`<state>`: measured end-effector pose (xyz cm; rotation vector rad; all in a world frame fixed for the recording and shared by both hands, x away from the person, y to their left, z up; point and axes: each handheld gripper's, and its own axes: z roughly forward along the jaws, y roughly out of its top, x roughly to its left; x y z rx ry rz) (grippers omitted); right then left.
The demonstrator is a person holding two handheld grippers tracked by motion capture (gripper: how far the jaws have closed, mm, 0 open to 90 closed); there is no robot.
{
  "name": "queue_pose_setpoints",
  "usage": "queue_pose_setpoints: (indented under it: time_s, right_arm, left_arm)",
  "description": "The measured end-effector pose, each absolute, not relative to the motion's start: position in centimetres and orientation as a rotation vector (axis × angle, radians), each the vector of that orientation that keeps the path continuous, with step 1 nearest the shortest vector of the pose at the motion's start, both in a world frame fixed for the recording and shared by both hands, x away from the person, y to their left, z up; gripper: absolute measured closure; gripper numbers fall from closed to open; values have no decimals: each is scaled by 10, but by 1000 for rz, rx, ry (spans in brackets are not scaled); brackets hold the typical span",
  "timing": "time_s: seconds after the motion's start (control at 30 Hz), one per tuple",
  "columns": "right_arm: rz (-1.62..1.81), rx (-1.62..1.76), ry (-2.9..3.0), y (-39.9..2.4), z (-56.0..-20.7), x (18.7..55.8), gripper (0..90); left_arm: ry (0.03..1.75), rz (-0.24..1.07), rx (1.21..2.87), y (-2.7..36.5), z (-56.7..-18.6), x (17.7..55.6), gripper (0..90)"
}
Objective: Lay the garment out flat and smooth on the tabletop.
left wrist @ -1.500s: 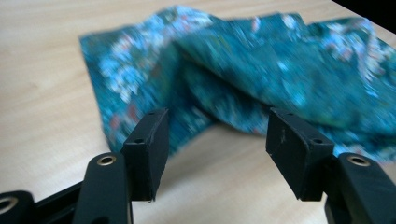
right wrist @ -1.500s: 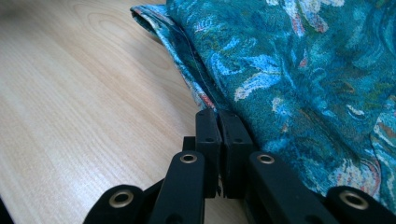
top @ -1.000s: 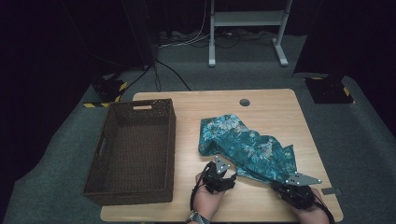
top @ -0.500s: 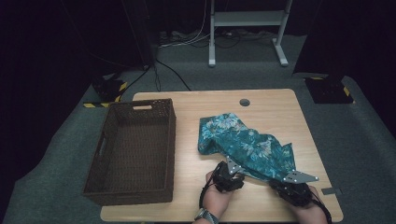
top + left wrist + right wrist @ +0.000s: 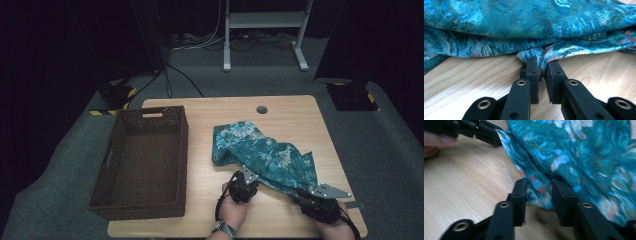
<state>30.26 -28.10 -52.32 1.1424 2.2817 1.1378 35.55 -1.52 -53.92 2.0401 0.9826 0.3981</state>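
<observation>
My left gripper (image 5: 541, 72) jaws just closing, now pinching cloth (image 5: 265, 155) hem. My right gripper (image 5: 539, 195) jaws just opening, part-open, fabric loose between. Left edge secured; right regrip needed.

Lay on the table (image 5: 300, 107): wicker basket (image 5: 145, 165) at left, crumpled cloth (image 5: 265, 155) to its right, just beyond both grippers.

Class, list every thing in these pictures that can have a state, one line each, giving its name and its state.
Teal patterned cloth: crumpled, lying on the table.
Wicker basket: upright, nothing inside.
Left hand-held gripper: jaws have just been closing; pinched on a fold of the cloth's edge.
Right hand-held gripper: jaws have just been opening; cloth between them, not pressed.
Table: carries basket and cloth.
</observation>
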Motion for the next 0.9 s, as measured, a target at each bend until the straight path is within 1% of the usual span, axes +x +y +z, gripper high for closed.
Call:
queue_pose_setpoints:
  time_s: [0.1,0.3,0.43,0.5,0.7,0.9]
  right_arm:
    - [1115,1149,2274,-284,-524,298,569]
    - [1026,1130,2303,-280,-532,296,497]
    - [1014,1137,2303,-274,-537,299,478]
    - [1004,1138,2289,-271,-538,301,452]
    - [1003,1071,2259,-255,-533,306,434]
    - [1015,1127,2257,-242,-539,319,409]
  left_arm:
    - [996,399,2039,-15,-539,355,810]
    - [1013,404,2037,-11,-539,354,805]
    - [1029,403,2031,-7,-540,353,805]
    - [1037,406,2029,-3,-540,353,805]
    - [1064,416,2023,5,-540,355,805]
    - [1090,417,2016,11,-540,357,805]
